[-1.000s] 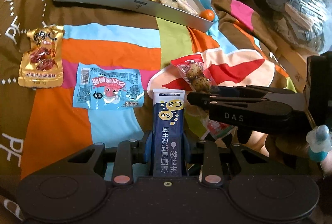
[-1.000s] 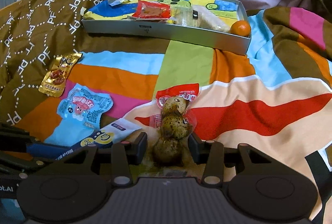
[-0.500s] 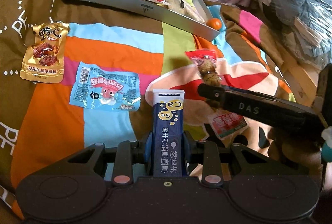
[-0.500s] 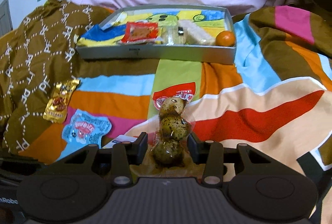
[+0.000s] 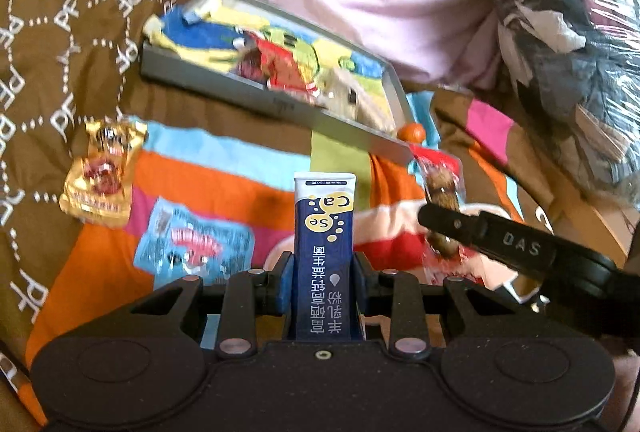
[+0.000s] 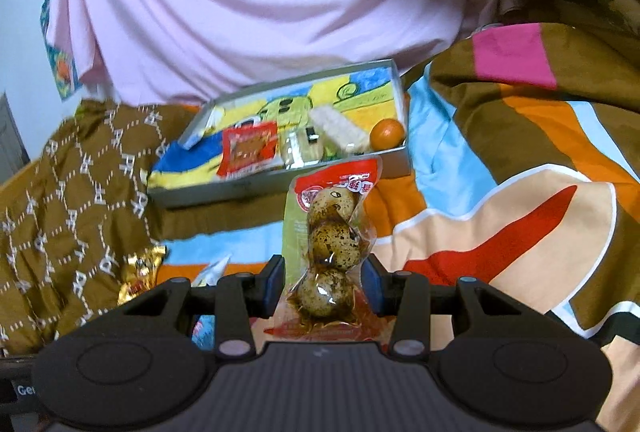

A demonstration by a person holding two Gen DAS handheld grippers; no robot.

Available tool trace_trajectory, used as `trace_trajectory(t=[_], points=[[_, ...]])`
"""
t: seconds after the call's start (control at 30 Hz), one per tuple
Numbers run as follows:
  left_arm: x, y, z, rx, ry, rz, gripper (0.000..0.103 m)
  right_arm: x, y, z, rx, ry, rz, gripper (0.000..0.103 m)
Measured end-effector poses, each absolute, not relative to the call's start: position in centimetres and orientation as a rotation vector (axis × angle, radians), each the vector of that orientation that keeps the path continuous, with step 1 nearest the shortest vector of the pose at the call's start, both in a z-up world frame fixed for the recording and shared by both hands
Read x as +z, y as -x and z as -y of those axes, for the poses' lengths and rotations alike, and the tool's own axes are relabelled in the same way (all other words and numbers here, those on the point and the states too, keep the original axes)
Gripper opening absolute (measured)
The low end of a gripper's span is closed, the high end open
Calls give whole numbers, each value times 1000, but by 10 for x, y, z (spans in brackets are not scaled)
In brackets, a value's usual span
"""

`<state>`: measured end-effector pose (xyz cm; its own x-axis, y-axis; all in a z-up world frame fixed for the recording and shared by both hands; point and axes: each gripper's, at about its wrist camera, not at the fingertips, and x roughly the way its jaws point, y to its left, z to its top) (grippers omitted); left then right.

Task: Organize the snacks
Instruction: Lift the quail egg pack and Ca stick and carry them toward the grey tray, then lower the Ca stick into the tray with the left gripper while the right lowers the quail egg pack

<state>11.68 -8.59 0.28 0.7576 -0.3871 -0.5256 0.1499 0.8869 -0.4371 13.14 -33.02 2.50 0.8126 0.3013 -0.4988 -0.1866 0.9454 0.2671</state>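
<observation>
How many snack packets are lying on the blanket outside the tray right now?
2: a gold packet and, right of it, a light-blue packet, both left of the left gripper. Others may be hidden.

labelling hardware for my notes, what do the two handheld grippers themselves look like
Both are matte black plastic. The left gripper and right gripper each have a broad body with two round raised discs, angular linkage arms with silver pivot pins, and blue pads inside the fingers. From the left wrist view the right gripper's finger bears white "DAS" lettering. No cables or sleeves are visible.
</observation>
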Motion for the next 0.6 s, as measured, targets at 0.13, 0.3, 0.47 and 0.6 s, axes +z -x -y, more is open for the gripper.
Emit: trace_trajectory(t=[0.13,0.3,0.47,0.6], points=[[18,-125,93,-264,365,-605,32,30,-133,337,271,-256,-545,46],[40,-146,102,-229,347,-549,32,33,-140,344,278,-305,-500,46],[62,-173,111,-190,344,-492,32,31,-161,351,266,-357,-442,46],[69,-197,117,-200,333,-484,32,33,-181,356,264,-370,-354,47]])
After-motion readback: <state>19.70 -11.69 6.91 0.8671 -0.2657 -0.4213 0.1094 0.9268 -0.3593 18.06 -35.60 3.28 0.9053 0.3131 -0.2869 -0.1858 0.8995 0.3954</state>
